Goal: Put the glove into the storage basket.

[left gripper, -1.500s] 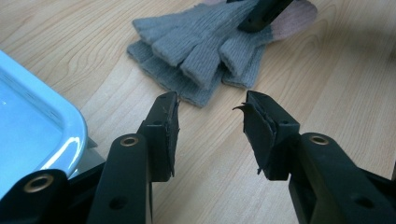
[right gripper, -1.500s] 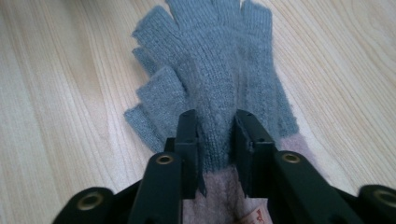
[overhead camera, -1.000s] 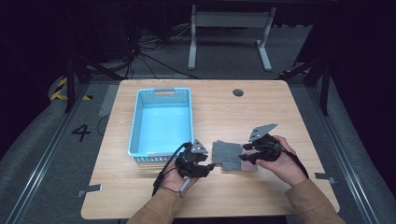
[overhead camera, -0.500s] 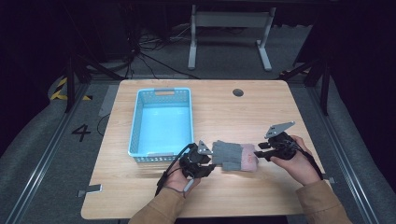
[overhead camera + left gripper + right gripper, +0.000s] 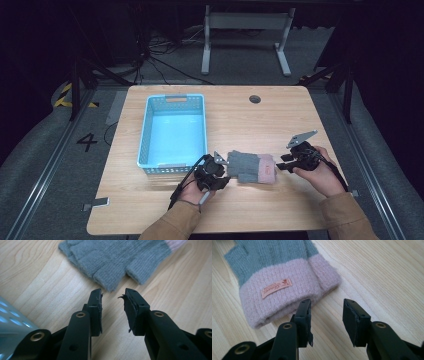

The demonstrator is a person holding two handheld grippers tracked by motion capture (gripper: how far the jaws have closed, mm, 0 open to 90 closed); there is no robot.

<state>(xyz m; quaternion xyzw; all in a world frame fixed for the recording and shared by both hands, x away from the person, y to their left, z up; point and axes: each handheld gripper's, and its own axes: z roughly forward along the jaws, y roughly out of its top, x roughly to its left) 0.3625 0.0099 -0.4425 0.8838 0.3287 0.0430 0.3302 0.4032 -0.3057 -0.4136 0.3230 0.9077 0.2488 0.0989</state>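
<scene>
The left tongs (image 5: 113,293) stand with jaws spread a little, nothing between them; they have just been closing, and their tips sit just short of the grey finger ends of the glove (image 5: 120,258). In the high view these left tongs (image 5: 226,170) lie at the glove's left end, held in the left hand (image 5: 192,192). The right tongs (image 5: 325,306) are also spread, having narrowed slightly, with bare wood between the jaws; their left jaw stands just beside the glove's pink cuff (image 5: 284,297), whether touching it I cannot tell. The cuff bears a small orange label (image 5: 276,288). In the high view the right tongs (image 5: 281,165) sit just off the glove's right end, in the right hand (image 5: 320,172), with a grey plate (image 5: 301,138) on top.

The glove (image 5: 247,167) lies flat on the counter (image 5: 260,120), near its front edge, between the two tongs, pink cuff to the right. Just left of it stands a light blue basket (image 5: 146,135) with pierced walls. The counter is pale wood with clear grain, with a dark round hole (image 5: 255,99) near its far edge.

Around it the room is dark: grey floor, a "4" (image 5: 87,142) marked at the left, yellow-black tape (image 5: 67,95), cables (image 5: 165,60) and a pale metal stand (image 5: 245,30) behind.
</scene>
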